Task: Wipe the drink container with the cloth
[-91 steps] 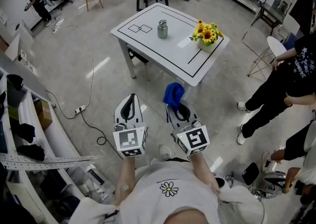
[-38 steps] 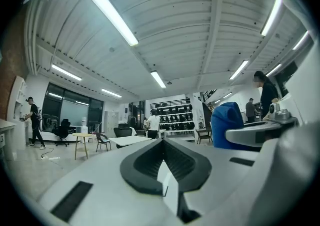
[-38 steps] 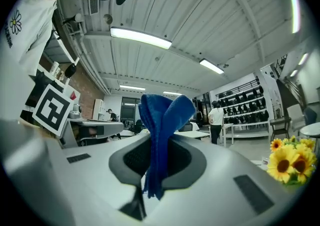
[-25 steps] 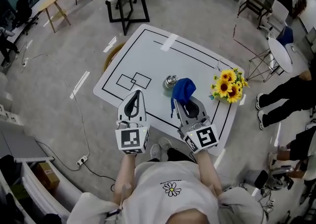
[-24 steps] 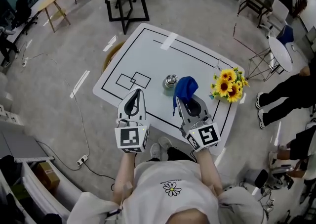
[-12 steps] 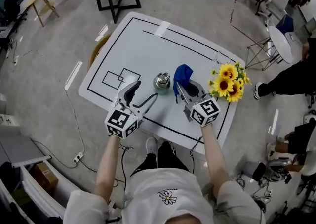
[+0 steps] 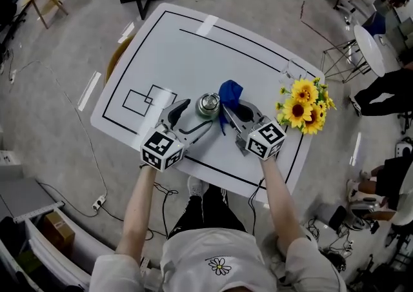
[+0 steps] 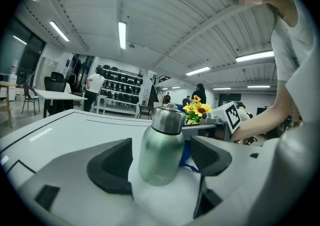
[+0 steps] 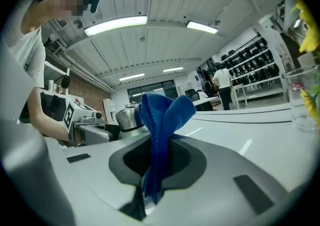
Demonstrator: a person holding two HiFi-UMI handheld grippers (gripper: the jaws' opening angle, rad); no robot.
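A green steel drink bottle with a silver cap stands upright on the white table. My left gripper lies low at the table, and its jaws have just been opening. The bottle stands between them, with a gap showing at the right pad. My right gripper is shut on a blue cloth just right of the bottle. In the right gripper view the cloth sticks up from the closed jaws, with the bottle behind it at the left.
Sunflowers in a glass vase stand at the table's right edge, close to my right arm. Black lines and a small double rectangle mark the tabletop. A round wooden seat shows under the left edge. A person stands at the far right.
Both grippers have come down and forward to the tabletop. The left jaws went from shut to wide apart and now straddle the bottle. The cloth now hangs right beside the bottle.
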